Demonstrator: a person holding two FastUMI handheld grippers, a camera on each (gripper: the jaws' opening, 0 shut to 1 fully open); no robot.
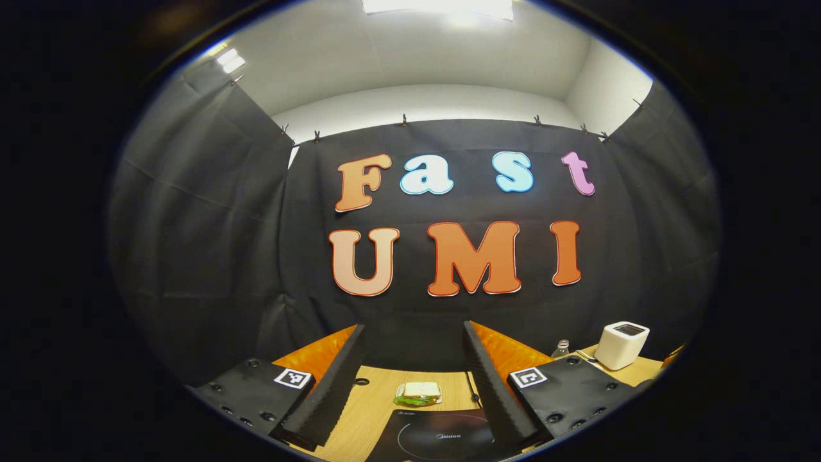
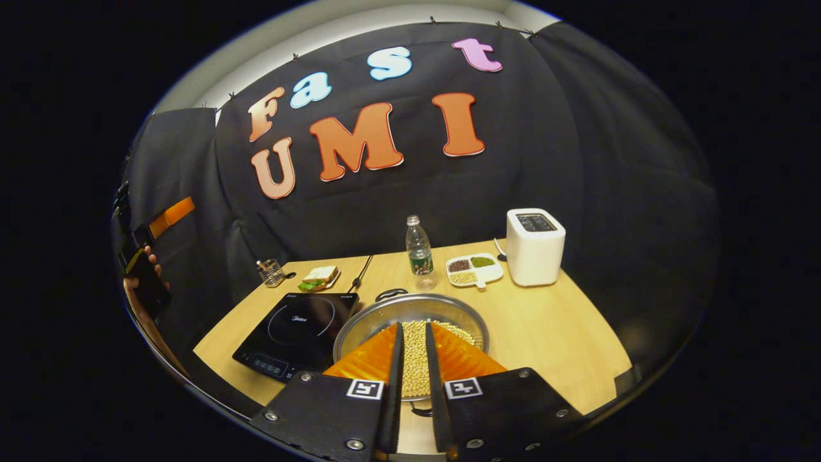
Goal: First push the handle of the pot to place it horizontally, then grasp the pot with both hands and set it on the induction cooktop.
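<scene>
Bare surface (image 2: 564,333) right of the pot (image 2: 410,321) and in front of the toaster (image 2: 535,247). Behind the pot, bottle (image 2: 419,247) and divided dish (image 2: 474,269) close by. Induction cooktop (image 2: 295,333) just left of the pot, top uncovered. Sandwich plate (image 2: 319,277) and small wire holder (image 2: 272,272) beyond the cooktop.

Left gripper (image 1: 414,343): held level and high, fingers spread wide apart, nothing between them. Right gripper (image 2: 412,359): tilted downward, fingers drawn close together with a narrow gap left between them, gripping nothing. At the far left of the right gripper view, the left gripper appears again, raised, with the person's hand (image 2: 149,273) wrapped around it and the forearm running down below.
</scene>
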